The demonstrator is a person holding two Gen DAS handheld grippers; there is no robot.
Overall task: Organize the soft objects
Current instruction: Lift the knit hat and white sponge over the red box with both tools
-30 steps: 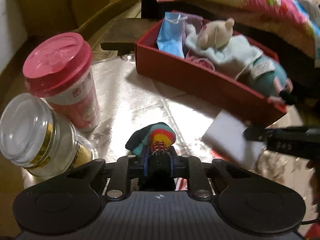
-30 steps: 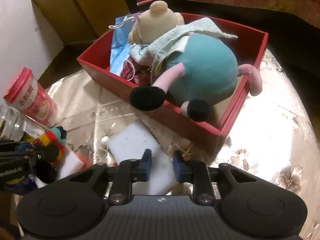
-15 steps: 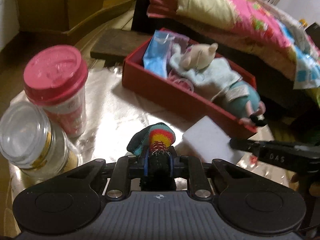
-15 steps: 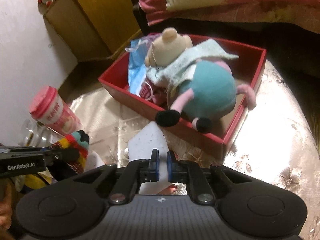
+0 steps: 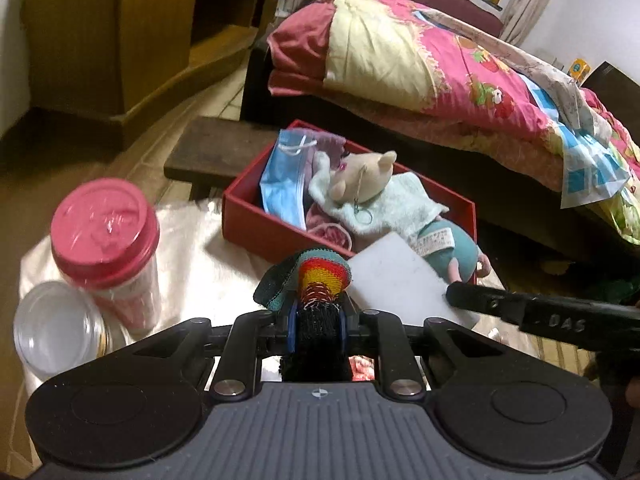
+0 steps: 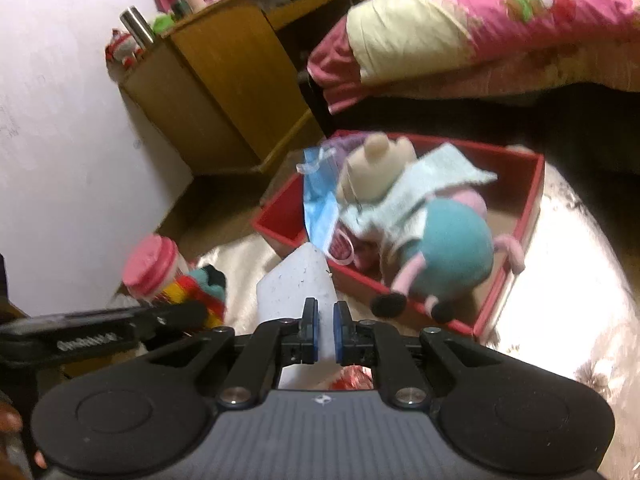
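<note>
My left gripper is shut on a striped knit sock with rainbow and teal bands, held above the shiny table. My right gripper is shut on a white sponge block, lifted off the table. The sponge and the right gripper's finger show to the right in the left wrist view. The sock and left gripper appear at the left in the right wrist view. Beyond both sits a red box holding a plush pig toy, a blue face mask and pink cloth.
A pink-lidded cup and a glass jar stand at the table's left. A bed with a pink quilt lies behind the box. A wooden cabinet stands at the back left, a dark low bench beside the box.
Both grippers have risen from the table, the left with the sock, the right closing on the white sponge and lifting it. Both views now tilt up toward the bed.
</note>
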